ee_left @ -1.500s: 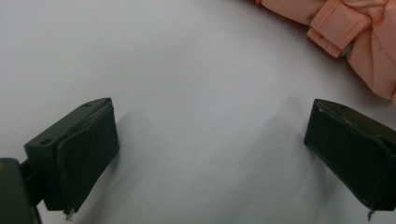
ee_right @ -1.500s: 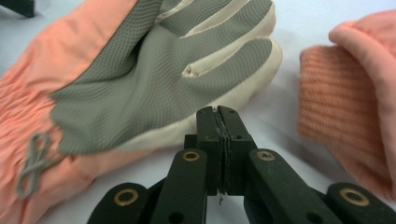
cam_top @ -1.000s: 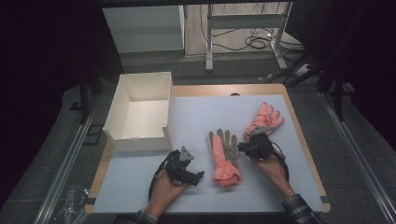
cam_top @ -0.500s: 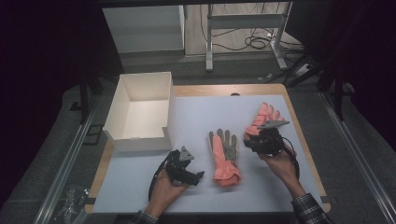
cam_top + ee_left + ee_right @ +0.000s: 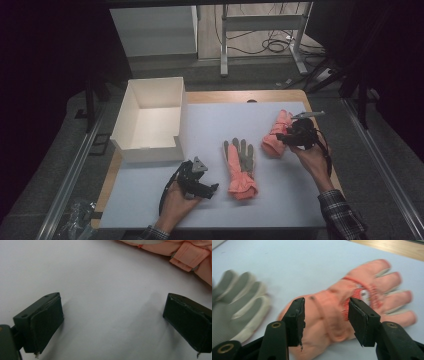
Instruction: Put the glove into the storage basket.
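Observation:
Two pink work gloves lie on the pale mat. One glove (image 5: 240, 165) rests palm up near the middle, its grey palm showing and its pink cuff toward me. The second glove (image 5: 275, 134) (image 5: 352, 307) lies back up at the right. My right gripper (image 5: 294, 136) (image 5: 325, 320) hovers over that glove's wrist, open, its jaws standing on either side of the cuff strap. My left gripper (image 5: 206, 189) (image 5: 112, 322) sits low over bare mat left of the first glove, open and holding nothing; the pink cuff (image 5: 190, 257) lies beyond its jaws.
An open white box (image 5: 150, 122) stands at the back left of the mat (image 5: 210, 125), its inside bare. The wooden table edge (image 5: 240, 96) runs behind the mat. Metal rails flank the table, and a desk frame with cables stands farther back.
My right gripper has moved back and right, from beside the right glove's cuff to over its wrist. The left gripper has stayed where it was.

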A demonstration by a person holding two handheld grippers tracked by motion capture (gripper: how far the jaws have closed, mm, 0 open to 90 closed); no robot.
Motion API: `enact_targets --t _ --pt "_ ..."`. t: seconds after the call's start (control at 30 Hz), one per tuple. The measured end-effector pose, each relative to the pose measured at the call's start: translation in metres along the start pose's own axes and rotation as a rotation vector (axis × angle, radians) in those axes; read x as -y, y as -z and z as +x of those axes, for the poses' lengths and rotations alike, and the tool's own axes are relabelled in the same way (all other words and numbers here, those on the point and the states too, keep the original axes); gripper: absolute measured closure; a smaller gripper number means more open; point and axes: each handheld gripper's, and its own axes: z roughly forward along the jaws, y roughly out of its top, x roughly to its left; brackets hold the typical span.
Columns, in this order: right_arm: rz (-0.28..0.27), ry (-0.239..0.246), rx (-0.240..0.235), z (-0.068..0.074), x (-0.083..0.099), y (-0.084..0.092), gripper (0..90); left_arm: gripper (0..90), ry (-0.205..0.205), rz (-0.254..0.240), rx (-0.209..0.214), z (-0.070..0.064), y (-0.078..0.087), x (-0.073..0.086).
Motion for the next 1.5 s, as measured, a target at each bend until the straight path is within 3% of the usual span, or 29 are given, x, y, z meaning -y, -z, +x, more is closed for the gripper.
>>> enact_targets --t 0.3,0.5,0.63,0.8,0.9,0.97,1.0,1.17,1.5 --pt "0.024 -0.071 0.086 -0.029 -0.012 -0.023 43.0 2.8 0.000 -0.001 0.001 0.000 0.000 0.000" --pt "0.054 -0.087 0.135 -0.038 -0.013 -0.040 39.5 2.8 0.000 -0.001 0.001 0.000 0.000 0.000" --pt "0.099 -0.117 0.111 -0.042 -0.008 -0.052 40.0 2.9 0.000 -0.001 0.000 0.000 0.000 0.000" --pt "0.099 -0.167 0.067 -0.046 -0.004 -0.057 48.7 2.9 0.000 -0.001 0.000 0.000 0.000 0.000" --pt "0.106 -0.197 0.038 -0.044 -0.003 -0.058 68.6 2.9 0.000 -0.001 0.000 0.000 0.000 0.000" --pt "0.103 -0.188 0.045 -0.042 -0.003 -0.058 72.4 2.9 0.000 -0.001 0.000 0.000 0.000 0.000" --pt "0.103 -0.160 0.062 -0.038 -0.004 -0.057 80.0 2.9 0.000 -0.001 0.000 0.000 0.000 0.000" --pt "0.096 -0.146 0.078 -0.035 -0.006 -0.053 84.8 2.8 0.000 -0.001 0.001 0.000 0.000 0.000" --pt "0.070 -0.170 0.029 -0.037 -0.008 -0.035 85.5 2.9 0.000 -0.001 0.000 0.000 0.000 0.000"
